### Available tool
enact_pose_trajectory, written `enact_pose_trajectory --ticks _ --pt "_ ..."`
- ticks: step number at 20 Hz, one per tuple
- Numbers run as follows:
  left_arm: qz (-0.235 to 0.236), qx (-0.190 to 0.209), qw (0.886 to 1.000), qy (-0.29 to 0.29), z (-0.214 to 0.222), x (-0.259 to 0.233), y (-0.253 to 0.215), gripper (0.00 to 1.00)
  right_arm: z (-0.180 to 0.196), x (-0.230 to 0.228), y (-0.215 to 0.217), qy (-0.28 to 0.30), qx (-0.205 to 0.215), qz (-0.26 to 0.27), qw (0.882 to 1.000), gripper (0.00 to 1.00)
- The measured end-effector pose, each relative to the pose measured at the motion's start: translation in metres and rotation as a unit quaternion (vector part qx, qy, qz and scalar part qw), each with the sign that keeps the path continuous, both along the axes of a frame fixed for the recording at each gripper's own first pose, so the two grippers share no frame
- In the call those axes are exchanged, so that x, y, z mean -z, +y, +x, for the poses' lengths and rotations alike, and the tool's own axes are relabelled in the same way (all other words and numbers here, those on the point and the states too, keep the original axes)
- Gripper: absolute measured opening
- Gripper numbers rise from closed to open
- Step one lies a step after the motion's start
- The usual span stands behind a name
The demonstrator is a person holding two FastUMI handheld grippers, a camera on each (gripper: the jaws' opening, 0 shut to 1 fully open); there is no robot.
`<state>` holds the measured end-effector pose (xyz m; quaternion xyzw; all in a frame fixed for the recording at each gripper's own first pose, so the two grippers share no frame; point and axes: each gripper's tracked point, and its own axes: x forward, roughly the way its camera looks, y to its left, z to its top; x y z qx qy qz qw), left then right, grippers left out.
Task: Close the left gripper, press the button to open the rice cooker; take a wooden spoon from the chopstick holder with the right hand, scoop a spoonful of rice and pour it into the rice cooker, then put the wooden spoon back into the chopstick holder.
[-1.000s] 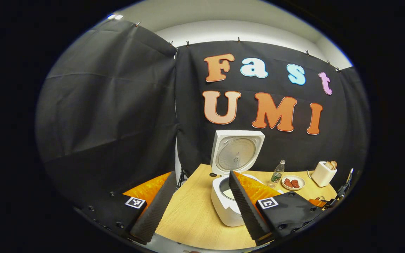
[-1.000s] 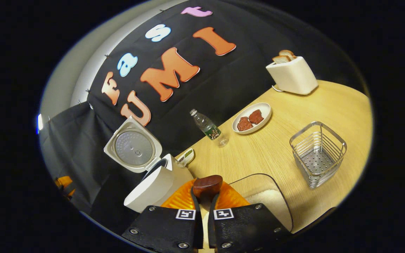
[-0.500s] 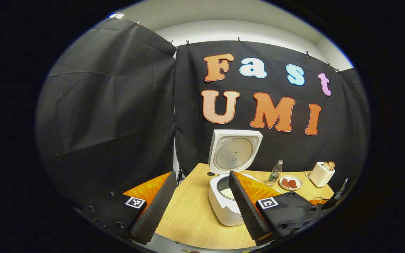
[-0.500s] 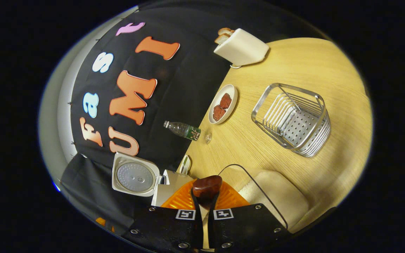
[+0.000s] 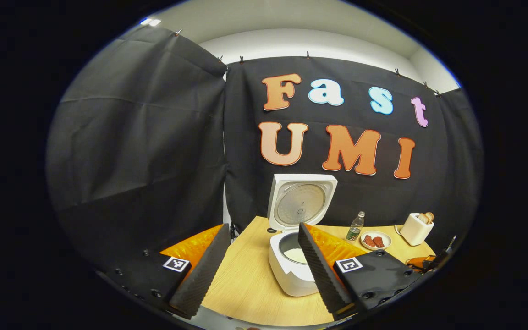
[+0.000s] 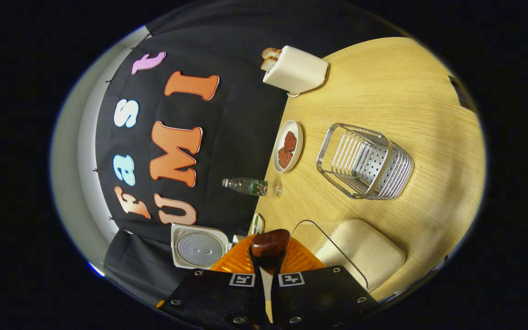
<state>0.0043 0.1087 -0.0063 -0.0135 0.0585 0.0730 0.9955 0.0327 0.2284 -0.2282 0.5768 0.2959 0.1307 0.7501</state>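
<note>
Rice cooker: the rice cooker [image 5: 291,270] stands at 6 o'clock in the left gripper view, lid up, a pale layer in the pot.
Left claw: the left claw [image 5: 259,266] hangs above the near edge of the surface [image 5: 245,284], its 2 fingers spread wide with nothing between them.
Right claw: the right claw [image 6: 266,270] is pinched onto the wooden spoon [image 6: 270,243]; the dark rounded end juts past the fingertips at 6 o'clock.
Chopstick holder: the wire chopstick holder [image 6: 365,162] sits at 3 o'clock in the right gripper view, beyond the clear rice container [image 6: 358,250].
Risk: the view is rolled hard over, so the spoon may meet the holder's rim askew, snag the wires or tip the light holder.
Risk 2: a narrow grip may let the spoon twist; any grains left on it would scatter.
</note>
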Motion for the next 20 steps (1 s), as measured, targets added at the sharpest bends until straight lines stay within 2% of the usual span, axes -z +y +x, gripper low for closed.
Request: enact_pose_trajectory --ticks 4,10,14,18,20 --pt "-0.008 0.013 1.000 -0.001 -0.002 -0.001 -0.009 1.00 0.002 -0.031 -0.017 -0.018 0.015 0.004 1.000 0.05" --pt "-0.011 0.022 1.000 0.002 -0.006 0.003 -0.013 1.00 0.009 -0.079 -0.028 -0.037 0.027 0.043 0.998 0.05" --pt "0.006 0.022 1.000 0.001 -0.012 0.006 -0.015 1.00 0.017 -0.109 -0.023 -0.045 0.029 0.066 0.996 0.04" --pt "-0.023 0.046 0.999 0.005 -0.021 0.013 -0.028 1.00 0.029 -0.142 -0.006 -0.065 0.022 0.070 0.995 0.04" --pt "-0.020 0.047 0.999 0.007 -0.026 0.018 -0.024 1.00 0.034 -0.156 0.006 -0.074 0.018 0.068 0.995 0.04"
